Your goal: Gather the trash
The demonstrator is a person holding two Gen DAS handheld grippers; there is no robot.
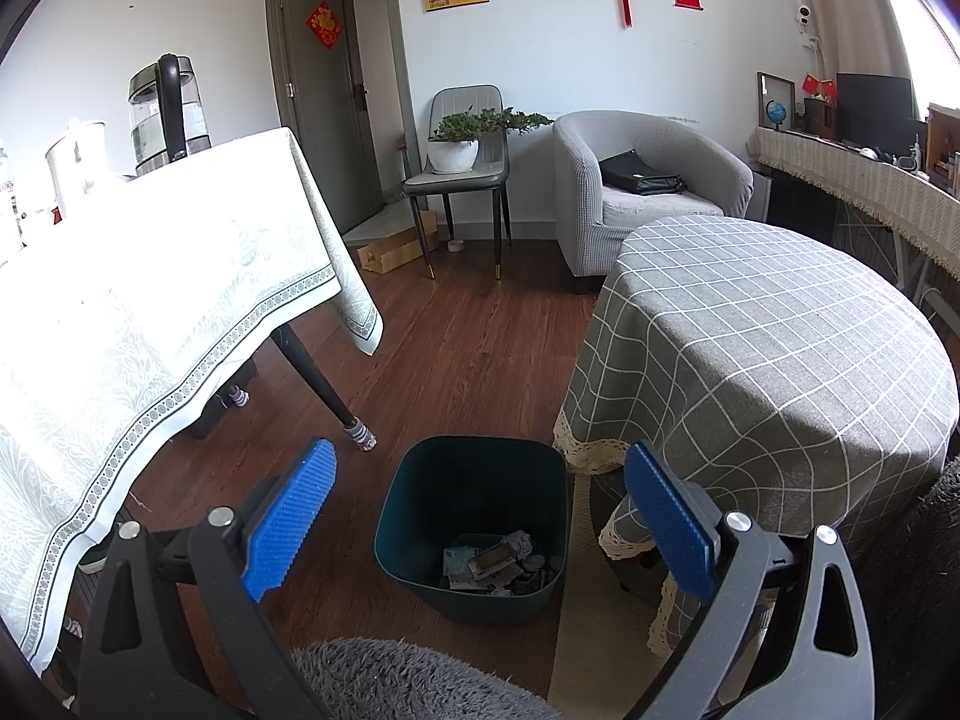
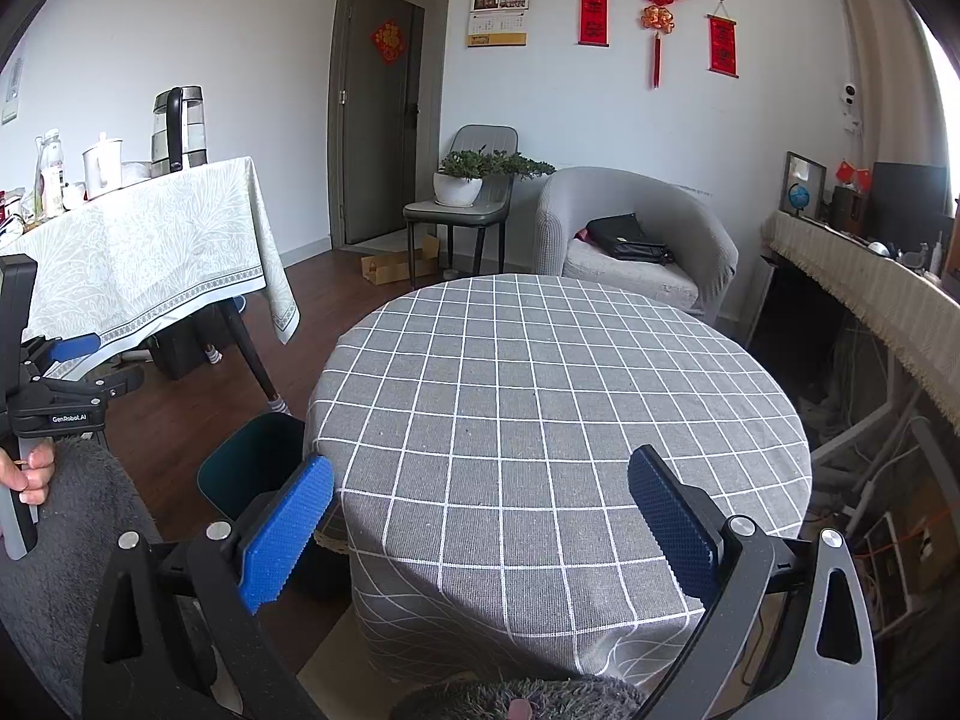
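A dark teal trash bin (image 1: 474, 516) stands on the wood floor beside the round table; crumpled paper and wrappers (image 1: 498, 561) lie at its bottom. My left gripper (image 1: 480, 522) hangs open above the bin with nothing between its blue pads. In the right wrist view my right gripper (image 2: 480, 522) is open and empty over the near edge of the round table (image 2: 564, 396), whose grey checked cloth is bare. The bin's rim (image 2: 252, 462) shows left of that table. The left gripper (image 2: 78, 378) appears at the far left, held by a hand (image 2: 30, 474).
A rectangular table (image 1: 150, 300) with a pale patterned cloth carries a kettle (image 1: 168, 114) and bottles at the left. A chair with a potted plant (image 1: 462, 144), a grey armchair with a black bag (image 1: 642, 174) and a cloth-covered sideboard (image 1: 858, 180) stand behind. Grey fuzzy fabric (image 1: 408, 684) is below.
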